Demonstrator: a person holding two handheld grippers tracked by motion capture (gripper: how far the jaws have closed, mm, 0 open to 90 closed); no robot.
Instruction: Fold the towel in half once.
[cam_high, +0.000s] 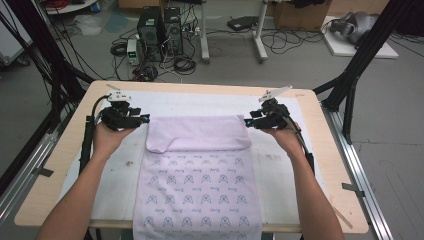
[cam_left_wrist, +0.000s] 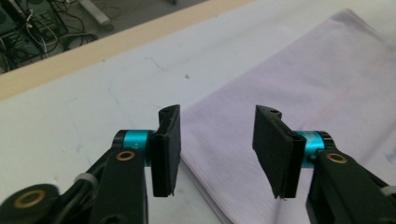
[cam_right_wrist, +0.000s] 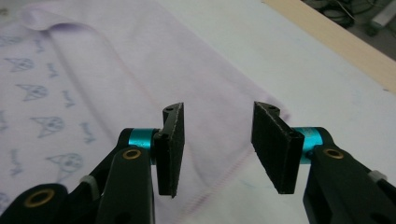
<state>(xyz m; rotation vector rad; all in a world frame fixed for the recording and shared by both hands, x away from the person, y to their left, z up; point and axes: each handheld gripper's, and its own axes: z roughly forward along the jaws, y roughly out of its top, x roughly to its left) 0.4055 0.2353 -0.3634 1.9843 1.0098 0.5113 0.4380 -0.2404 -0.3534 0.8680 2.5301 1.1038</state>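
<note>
A pale lilac cloth (cam_high: 200, 170) printed with small blue figures lies down the middle of the table, its far end folded back over itself into a plain band (cam_high: 199, 134). My left gripper (cam_high: 145, 119) hovers at the band's left corner, open, with nothing between its jaws. In the left gripper view that gripper (cam_left_wrist: 217, 154) hangs above the cloth's edge (cam_left_wrist: 289, 88). My right gripper (cam_high: 248, 122) stands open at the band's right corner. The right gripper view has it (cam_right_wrist: 218, 149) above the folded hem (cam_right_wrist: 140, 84), its jaws apart and bare.
A white mat (cam_high: 280, 165) covers the wooden table (cam_high: 320, 150) under the cloth. The cloth's near end hangs over the front edge. Beyond the table stand computer towers (cam_high: 160, 32), cables and a desk frame (cam_high: 232, 35) on the floor. Black struts (cam_high: 365, 55) flank both sides.
</note>
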